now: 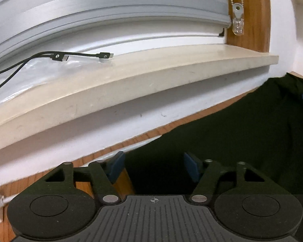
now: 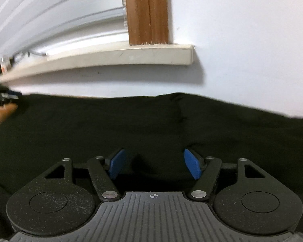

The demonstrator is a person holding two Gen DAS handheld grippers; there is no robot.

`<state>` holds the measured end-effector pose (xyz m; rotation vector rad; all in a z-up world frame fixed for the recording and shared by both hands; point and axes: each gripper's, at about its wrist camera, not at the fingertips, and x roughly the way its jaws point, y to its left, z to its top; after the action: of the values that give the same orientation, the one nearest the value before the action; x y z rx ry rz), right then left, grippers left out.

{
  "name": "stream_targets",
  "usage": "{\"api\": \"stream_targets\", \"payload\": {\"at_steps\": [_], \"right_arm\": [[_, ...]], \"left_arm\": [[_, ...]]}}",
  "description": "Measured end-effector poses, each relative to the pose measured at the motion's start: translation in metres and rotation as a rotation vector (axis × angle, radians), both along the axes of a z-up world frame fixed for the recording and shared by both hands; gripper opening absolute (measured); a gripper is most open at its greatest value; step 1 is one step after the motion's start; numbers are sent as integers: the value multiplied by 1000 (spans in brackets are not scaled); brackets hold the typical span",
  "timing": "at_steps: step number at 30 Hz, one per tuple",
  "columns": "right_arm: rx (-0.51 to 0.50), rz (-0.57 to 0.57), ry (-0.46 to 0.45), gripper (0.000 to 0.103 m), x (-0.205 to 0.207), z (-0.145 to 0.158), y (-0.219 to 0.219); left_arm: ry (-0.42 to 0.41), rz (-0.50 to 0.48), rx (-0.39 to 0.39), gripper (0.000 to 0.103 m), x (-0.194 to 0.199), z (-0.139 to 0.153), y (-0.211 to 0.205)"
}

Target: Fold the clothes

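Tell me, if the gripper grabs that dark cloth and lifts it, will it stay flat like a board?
Probably not. The dark cloth shows soft wrinkles and a bumpy far edge, so it likely flops and hangs. It drapes over the wooden table, so it probably slides and bunches when pushed. Both the right gripper and left gripper are open.

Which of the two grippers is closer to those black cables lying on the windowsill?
Left. The left gripper faces the cables on the windowsill; the right gripper sits over the dark garment, cables out of view.

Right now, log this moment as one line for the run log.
task: fold clothes | left claw: open, over edge of dark garment | right claw: open, over garment, nothing gripped | fold: not yet begun
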<state>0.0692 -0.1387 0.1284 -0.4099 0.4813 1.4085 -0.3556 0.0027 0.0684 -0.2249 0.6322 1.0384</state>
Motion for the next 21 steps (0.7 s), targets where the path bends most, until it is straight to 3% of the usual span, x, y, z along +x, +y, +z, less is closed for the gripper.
{"api": "stream_targets", "payload": {"at_steps": [3,7,10,14,16,18,19,21], "right_arm": [[25,-17,-75,65,13,24,5],[-43,-59,-148,66,44,33,40],[-87,-46,-123,66,62,30,66],[-159,13,-135,66,71,21,100],[-214,29,-173,65,74,14,111],[-269,34,-207,49,81,9,118],[-286,32,-222,46,86,7,120],[-292,28,-190,22,98,7,121]], "left_arm": [[16,-27,19,66,0,-3,3],[24,-64,41,66,2,-7,4],[36,-70,46,62,5,-10,5],[32,-97,33,29,8,-12,4],[36,-108,36,25,10,-11,2],[19,-108,35,18,10,-8,1],[4,-104,36,16,8,-6,0],[-15,-105,27,11,5,-4,0]]}}
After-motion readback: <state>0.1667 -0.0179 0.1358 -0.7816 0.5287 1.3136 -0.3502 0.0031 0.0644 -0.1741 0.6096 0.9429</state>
